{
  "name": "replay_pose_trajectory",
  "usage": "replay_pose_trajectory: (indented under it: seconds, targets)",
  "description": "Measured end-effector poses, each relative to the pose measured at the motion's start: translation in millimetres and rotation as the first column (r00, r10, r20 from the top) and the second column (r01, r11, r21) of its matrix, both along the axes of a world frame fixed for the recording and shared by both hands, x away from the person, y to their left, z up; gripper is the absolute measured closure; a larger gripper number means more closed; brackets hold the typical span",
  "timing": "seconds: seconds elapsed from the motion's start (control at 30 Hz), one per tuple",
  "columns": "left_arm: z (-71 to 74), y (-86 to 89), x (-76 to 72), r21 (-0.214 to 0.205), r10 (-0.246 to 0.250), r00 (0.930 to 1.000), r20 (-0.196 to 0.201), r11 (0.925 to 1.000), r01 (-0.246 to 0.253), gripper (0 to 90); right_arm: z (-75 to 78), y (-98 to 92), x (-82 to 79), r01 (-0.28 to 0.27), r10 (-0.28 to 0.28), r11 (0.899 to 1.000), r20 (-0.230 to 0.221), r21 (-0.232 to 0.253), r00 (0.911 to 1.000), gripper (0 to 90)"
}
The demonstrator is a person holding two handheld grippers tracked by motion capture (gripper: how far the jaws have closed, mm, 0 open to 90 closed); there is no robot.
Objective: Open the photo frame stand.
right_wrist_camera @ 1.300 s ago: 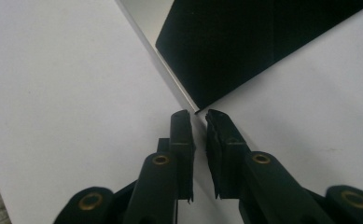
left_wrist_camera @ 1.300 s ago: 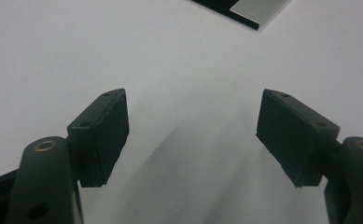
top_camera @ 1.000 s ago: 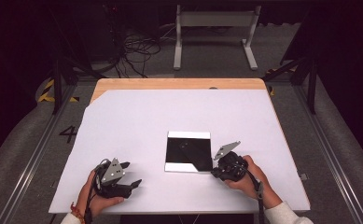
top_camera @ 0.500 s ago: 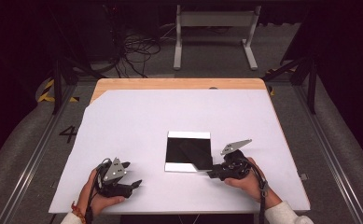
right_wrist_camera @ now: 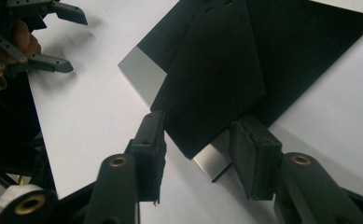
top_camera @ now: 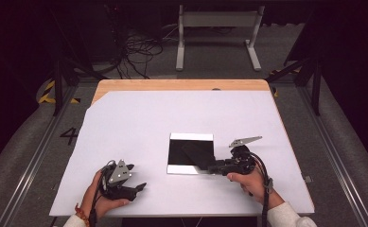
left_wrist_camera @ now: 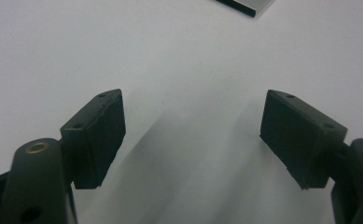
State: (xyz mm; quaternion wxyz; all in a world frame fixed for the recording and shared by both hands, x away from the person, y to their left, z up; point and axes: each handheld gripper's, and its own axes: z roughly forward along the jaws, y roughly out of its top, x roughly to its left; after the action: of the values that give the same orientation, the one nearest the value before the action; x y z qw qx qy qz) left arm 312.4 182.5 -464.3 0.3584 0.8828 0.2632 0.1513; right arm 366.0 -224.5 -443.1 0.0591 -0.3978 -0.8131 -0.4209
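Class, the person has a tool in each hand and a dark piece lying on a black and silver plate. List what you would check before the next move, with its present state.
1. Right tool free of the dark piece: ok, its jaws have just been opening and stand either side of the piece's near corner without pressing it.
2. Dark piece resting on the plate: ok, though it lies askew.
3. Piece seated flat: cannot tell.
4. Left tool open with nothing between its jaws: ok.
5. Left tool clear of the plate: ok, over bare white table.
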Motion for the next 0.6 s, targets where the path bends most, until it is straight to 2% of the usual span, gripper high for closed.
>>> replay_pose_trajectory:
  seconds: [0.13, 0.3, 0.37, 0.5, 0.6]
  targets:
    - [-1.1, -6.7, 0.8, 0.008, -0.022, 0.9998, 0.001, 0.9997, 0.022, 22.8, -3.5, 1.0, 3.4, 0.004, -0.003, 1.0, -0.026, 0.027, 0.9997, 54.3]
    - [-1.9, -13.4, 1.5, 0.017, -0.037, 0.9993, -0.001, 0.9992, 0.037, 22.7, -5.4, 0.0, 10.9, 0.054, -0.044, 0.992, -0.094, 0.113, 0.9946, 50.4]
    - [-2.3, -14.2, 2.0, 0.011, -0.038, 0.9993, -0.005, 0.9992, 0.038, 22.6, -7.1, 0.7, 14.0, 0.1, -0.085, 0.987, -0.117, 0.128, 0.9895, 50.0]
    - [-1.2, -15.7, 2.4, 0.012, -0.038, 0.9993, 0.006, 0.9992, 0.038, 22.5, -10.0, 4.1, 18.1, 0.118, -0.099, 0.982, -0.13, 0.146, 0.9866, 50.3]
    - [1.0, -18.0, 3.8, -0.015, -0.04, 0.9992, 0.008, 0.9991, 0.04, 21.8, -13.6, 8.3, 21.3, 0.128, -0.106, 0.98, -0.149, 0.15, 0.9832, 50.5]
